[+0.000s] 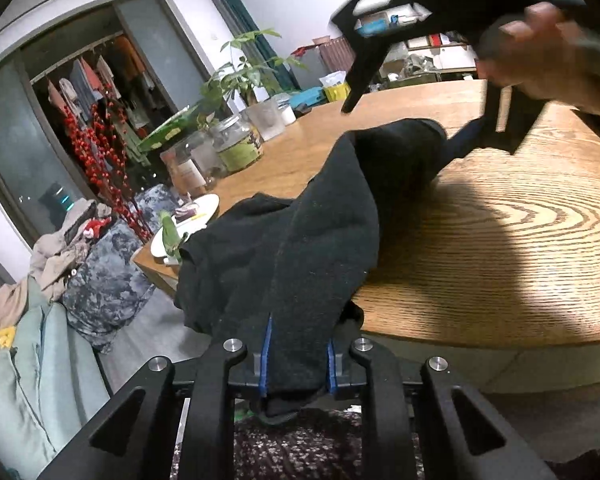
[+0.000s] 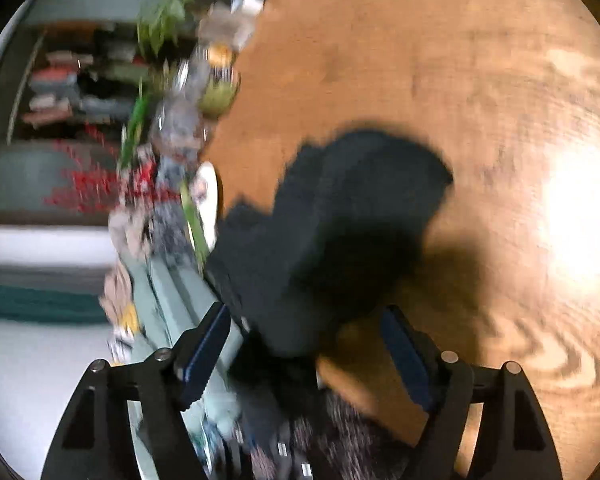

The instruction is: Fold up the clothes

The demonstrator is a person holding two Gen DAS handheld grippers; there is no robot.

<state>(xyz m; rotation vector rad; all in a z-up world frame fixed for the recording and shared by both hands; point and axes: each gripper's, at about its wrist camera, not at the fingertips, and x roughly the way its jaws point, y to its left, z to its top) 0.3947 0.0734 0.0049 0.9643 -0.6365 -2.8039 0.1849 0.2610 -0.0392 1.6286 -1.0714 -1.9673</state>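
A black garment (image 1: 300, 216) lies draped over the near left edge of the wooden table (image 1: 500, 240). My left gripper (image 1: 298, 360) is shut on the garment's near edge, which bunches between the blue pads. My right gripper (image 2: 304, 344) is open, its blue pads (image 2: 206, 344) spread either side of the garment (image 2: 340, 220), above it. In the left wrist view the right gripper (image 1: 416, 128) hangs over the garment's far end, held by a hand. The right wrist view is blurred.
Glass jars (image 1: 236, 148), cups and a potted plant (image 1: 244, 68) stand along the table's left side. A white plate (image 1: 188, 224) sits at the left corner. A sofa with piled clothes (image 1: 52, 264) is on the left, beside red berry branches (image 1: 100, 152).
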